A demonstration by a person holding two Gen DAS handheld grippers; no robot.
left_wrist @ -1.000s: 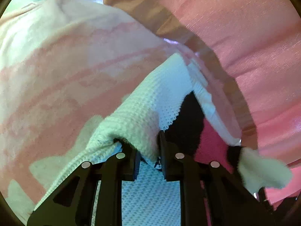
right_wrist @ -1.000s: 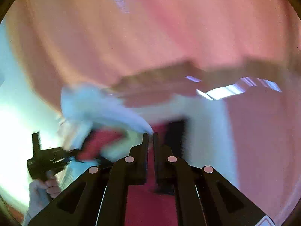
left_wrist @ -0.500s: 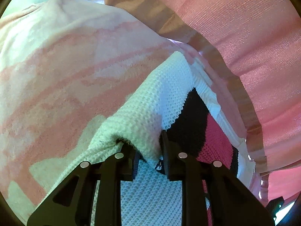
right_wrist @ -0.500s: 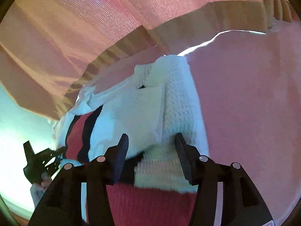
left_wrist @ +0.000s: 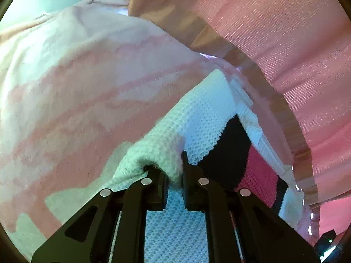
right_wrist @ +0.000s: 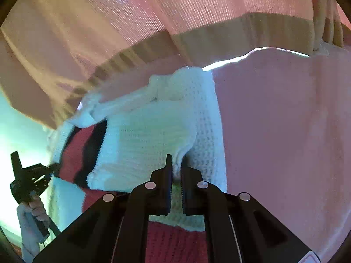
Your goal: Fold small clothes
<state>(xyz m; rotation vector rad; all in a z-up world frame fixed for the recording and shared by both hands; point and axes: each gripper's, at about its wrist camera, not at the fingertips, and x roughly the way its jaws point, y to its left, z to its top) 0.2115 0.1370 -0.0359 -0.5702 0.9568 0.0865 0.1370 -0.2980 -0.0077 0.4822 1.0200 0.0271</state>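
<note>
A pink blanket point(left_wrist: 92, 92) covered the surface, with a pink curtain point(right_wrist: 153, 11) hanging behind. On the blanket lay the knit sweater point(right_wrist: 149, 135) (white with red and black bands). The right gripper point(right_wrist: 175, 171) had just closed onto a white fold; the left gripper point(left_wrist: 174, 171) pinched another fold at its edge.

Ahead of your jaws hangs a pink curtain point(right_wrist: 175, 11) with a tan hem band point(right_wrist: 241, 35), daylight glinting in a strip beneath it. Under your jaws spreads a fuzzy pink-and-white blanket point(left_wrist: 76, 87). Off to the left, pale bright light washes everything out.
</note>
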